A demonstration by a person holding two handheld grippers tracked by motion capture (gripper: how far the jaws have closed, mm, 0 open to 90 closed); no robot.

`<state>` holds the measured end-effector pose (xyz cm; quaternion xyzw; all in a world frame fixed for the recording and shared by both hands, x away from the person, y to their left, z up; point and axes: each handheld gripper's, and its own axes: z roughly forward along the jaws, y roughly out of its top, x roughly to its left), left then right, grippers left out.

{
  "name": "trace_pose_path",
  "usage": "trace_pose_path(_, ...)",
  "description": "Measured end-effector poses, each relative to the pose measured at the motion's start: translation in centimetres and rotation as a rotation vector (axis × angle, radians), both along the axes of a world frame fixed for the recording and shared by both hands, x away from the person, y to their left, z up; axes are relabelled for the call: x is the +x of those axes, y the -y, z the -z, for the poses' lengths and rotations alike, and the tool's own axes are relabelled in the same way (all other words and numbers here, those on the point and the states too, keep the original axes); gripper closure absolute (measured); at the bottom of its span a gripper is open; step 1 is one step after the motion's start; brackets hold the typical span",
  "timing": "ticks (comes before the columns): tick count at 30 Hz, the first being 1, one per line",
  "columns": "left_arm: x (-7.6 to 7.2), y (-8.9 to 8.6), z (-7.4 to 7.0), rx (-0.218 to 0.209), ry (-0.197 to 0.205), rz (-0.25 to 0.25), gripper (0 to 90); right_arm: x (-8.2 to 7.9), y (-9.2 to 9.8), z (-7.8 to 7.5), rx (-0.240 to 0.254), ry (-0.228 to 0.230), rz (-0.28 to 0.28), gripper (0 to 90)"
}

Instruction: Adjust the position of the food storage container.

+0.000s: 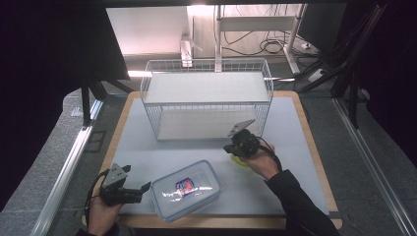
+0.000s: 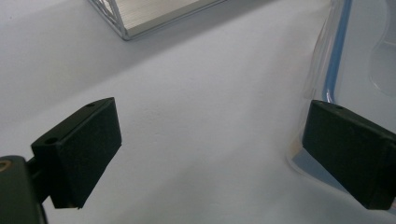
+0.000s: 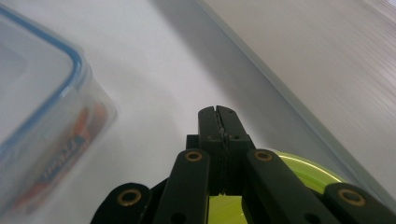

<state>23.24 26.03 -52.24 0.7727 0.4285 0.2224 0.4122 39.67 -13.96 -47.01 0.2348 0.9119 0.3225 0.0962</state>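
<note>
Your left tongs (image 1: 146, 187) gape beside the clear box (image 1: 186, 190); right tongs (image 3: 218, 122) are together. It looks light, stiff, slippery: take its rim.

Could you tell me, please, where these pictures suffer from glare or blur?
High view: bright glare behind the white wire basket, dark surroundings. Right gripper view: the clear blue-rimmed plastic box is blurred, close to the lens. Left gripper view: even, soft light; the box edge looks hazy.
</note>
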Motion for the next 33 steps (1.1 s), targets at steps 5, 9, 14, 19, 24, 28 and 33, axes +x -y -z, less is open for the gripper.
trace_pose_path(5, -0.1, -0.1, -0.1, -0.016, -0.004, -0.006, 5.1, -0.6, 2.6, -0.1, 0.01, 0.002, 0.045, 89.8)
trace_pose_path(9, -0.4, -0.4, -0.5, -0.056, -0.016, 0.003, 5.8, -1.3, 4.7, -0.2, 0.024, -0.004, 0.081, 89.7)
trace_pose_path(14, -1.0, -0.4, -1.0, -0.091, -0.037, 0.019, 6.0, -2.4, 7.2, -0.1, 0.038, -0.006, 0.121, 89.8)
trace_pose_path(19, -2.0, 0.0, -1.4, -0.074, -0.041, 0.021, 3.4, -3.2, 9.5, -0.1, 0.039, -0.007, 0.168, 89.7)
trace_pose_path(24, -3.1, 0.2, -1.7, -0.075, -0.053, 0.018, 8.3, -4.3, 10.0, -0.4, 0.067, 0.006, 0.204, 89.7)
trace_pose_path(28, -4.2, 0.4, -1.5, -0.059, -0.092, 0.038, 29.2, -5.4, 9.0, -0.5, 0.097, 0.033, 0.177, 89.0)
trace_pose_path(33, -5.1, 0.9, -0.9, -0.076, -0.192, 0.074, 68.5, -6.7, 6.9, 0.4, 0.096, 0.008, 0.127, 88.9)
